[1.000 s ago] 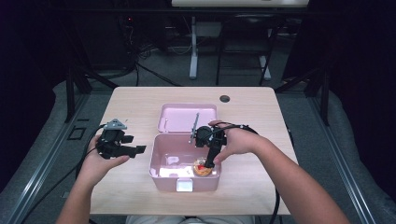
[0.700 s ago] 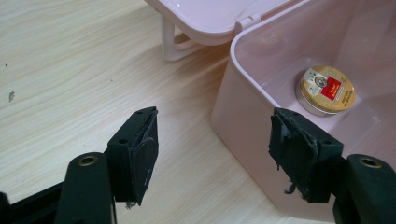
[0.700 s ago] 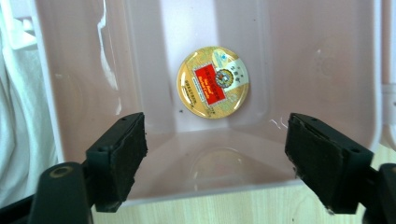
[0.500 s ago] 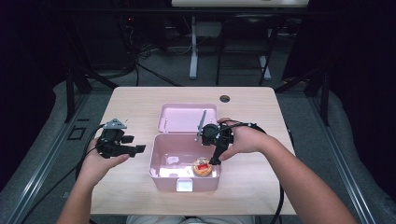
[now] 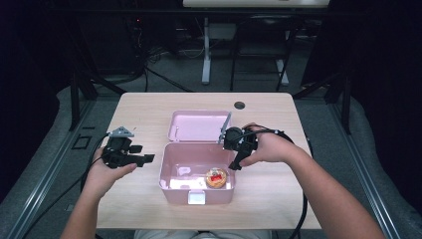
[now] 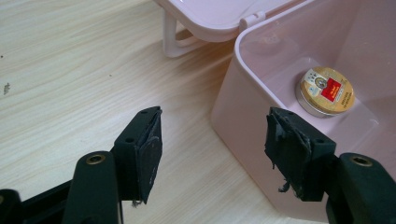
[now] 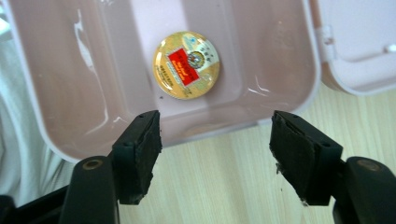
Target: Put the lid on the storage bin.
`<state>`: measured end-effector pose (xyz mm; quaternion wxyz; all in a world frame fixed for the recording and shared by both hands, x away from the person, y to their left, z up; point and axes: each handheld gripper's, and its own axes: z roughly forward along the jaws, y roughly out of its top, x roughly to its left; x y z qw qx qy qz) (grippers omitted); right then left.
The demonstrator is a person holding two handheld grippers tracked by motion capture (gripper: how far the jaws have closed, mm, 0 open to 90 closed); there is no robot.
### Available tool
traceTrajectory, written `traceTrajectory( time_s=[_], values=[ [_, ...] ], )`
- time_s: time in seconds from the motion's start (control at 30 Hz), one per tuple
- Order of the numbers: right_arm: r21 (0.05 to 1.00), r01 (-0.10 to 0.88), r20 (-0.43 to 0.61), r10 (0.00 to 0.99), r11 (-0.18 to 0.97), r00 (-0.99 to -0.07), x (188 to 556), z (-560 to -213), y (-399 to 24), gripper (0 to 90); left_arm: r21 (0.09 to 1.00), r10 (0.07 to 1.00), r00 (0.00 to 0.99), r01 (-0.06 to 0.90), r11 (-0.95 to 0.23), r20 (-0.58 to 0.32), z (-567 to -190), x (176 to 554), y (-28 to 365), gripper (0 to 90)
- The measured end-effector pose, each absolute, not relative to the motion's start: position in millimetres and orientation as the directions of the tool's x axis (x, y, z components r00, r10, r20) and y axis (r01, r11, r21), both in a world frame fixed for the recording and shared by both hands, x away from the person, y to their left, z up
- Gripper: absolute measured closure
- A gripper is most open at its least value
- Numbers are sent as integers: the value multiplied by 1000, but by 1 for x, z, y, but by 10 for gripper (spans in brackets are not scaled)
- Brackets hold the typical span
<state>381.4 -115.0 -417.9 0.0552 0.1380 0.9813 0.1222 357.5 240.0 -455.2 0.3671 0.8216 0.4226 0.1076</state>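
A pink box (image 5: 174, 195) stands open in the middle of the table, its lid (image 5: 196, 125) folded back flat. A round gold tin (image 5: 216, 178) with a red label lies inside, at the front right. My right gripper (image 5: 235, 164) hovers over the box's right rim; it is open, its jaws have just been closing, and nothing is between them. From it I look down on the tin (image 7: 187, 64). My left gripper (image 5: 144, 153) sits left of the box, open and empty, its jaws closing a little. Its own view shows the box wall (image 6: 243, 107) and the tin (image 6: 327, 88).
The wooden table (image 5: 149, 109) has a dark round hole (image 5: 240, 105) near its far edge. A white latch (image 5: 197, 197) sits on the box's front. Cables trail from both grippers toward the person. Dark stands and floor lie beyond the table.
My right gripper has drawn back up and to the right, out of the box, leaving the tin on its floor. The left gripper has stayed put.
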Motion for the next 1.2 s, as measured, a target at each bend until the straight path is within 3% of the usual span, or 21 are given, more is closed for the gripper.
traceTrajectory(
  time_s=[0.17,0.27,0.33,0.6,1.2],
  values=[
    [278,291,-64,320,915,-945,381,-415,-123,413,705,772,618,614,-355,-150,-455,358,241,371],
    [294,308,-59,339,905,-939,381,-415,-128,419,710,769,620,612,-348,-157,-455,357,241,374],
    [305,313,-52,343,899,-938,382,-416,-132,431,718,758,633,600,-353,-156,-455,357,240,426],
    [334,343,-54,381,878,-923,382,-417,-142,431,718,743,649,594,-362,-163,-456,356,237,428],
    [461,407,-40,477,788,-878,386,-421,-156,504,738,732,667,564,-370,-142,-455,355,232,524]
  ],
)
